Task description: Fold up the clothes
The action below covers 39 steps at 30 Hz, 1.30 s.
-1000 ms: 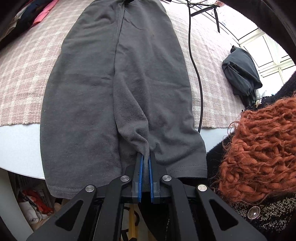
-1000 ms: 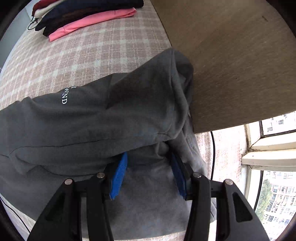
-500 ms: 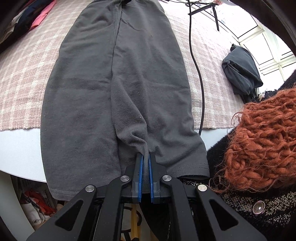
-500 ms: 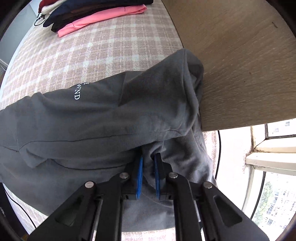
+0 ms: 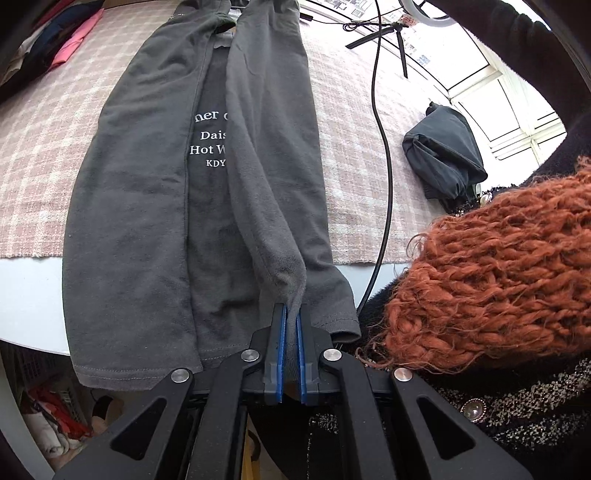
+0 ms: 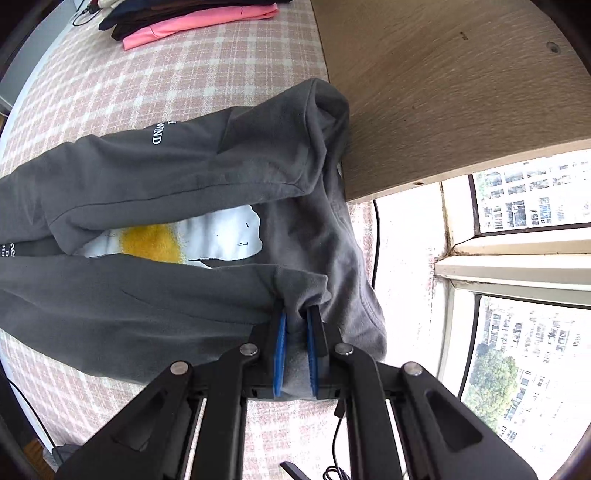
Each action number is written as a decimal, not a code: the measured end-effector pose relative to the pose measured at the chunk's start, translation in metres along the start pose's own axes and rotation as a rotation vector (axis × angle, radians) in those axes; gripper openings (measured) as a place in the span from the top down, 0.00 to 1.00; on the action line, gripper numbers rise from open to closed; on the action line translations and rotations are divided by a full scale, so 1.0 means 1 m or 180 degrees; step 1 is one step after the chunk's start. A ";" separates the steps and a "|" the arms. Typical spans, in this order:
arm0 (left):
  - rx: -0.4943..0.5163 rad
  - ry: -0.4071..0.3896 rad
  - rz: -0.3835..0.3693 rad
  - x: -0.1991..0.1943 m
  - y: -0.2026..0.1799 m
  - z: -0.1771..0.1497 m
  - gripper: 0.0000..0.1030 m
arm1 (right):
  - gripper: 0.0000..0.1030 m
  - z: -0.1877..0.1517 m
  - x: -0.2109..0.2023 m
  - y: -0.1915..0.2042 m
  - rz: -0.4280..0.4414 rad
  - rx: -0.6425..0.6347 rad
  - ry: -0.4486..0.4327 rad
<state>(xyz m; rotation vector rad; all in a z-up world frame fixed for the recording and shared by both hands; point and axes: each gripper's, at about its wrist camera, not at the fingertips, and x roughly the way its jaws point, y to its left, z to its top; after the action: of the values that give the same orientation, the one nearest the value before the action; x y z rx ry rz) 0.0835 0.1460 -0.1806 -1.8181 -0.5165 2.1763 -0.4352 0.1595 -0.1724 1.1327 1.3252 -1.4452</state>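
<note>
Slippage is risked: shirt edges are pinched thinly by left gripper and right gripper, so the fold could be skewed.

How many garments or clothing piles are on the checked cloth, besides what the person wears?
3: the grey printed sweatshirt lying lengthwise, pinched by both tongs; a dark bundled garment at the cloth's right edge; a folded stack with a pink top at the far corner. The stack's own count is unclear.

The left wrist view looks steeply down, close over the near edge of the checked tablecloth, along the grey shirt. The right wrist view looks down nearly straight over the far end, by a wooden board. Both share the shirt.
</note>
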 end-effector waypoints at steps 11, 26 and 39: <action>-0.0128 -0.0110 -0.0403 -0.015 -0.010 -0.009 0.96 | 0.91 -0.007 -0.016 0.000 -0.0198 -0.0245 0.0150; -0.0415 0.0016 0.0131 0.012 0.047 -0.018 0.96 | 0.88 0.045 0.027 0.061 -0.0589 -0.0266 0.0177; 0.0049 -0.0082 -0.0059 0.012 0.042 -0.019 0.96 | 0.65 -0.095 -0.127 0.177 -0.0029 0.1449 -0.0713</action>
<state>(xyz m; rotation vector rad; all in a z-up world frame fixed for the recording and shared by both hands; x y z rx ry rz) 0.1007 0.1150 -0.2122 -1.7724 -0.5187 2.1882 -0.2267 0.2414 -0.0914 1.2025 0.8687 -1.8791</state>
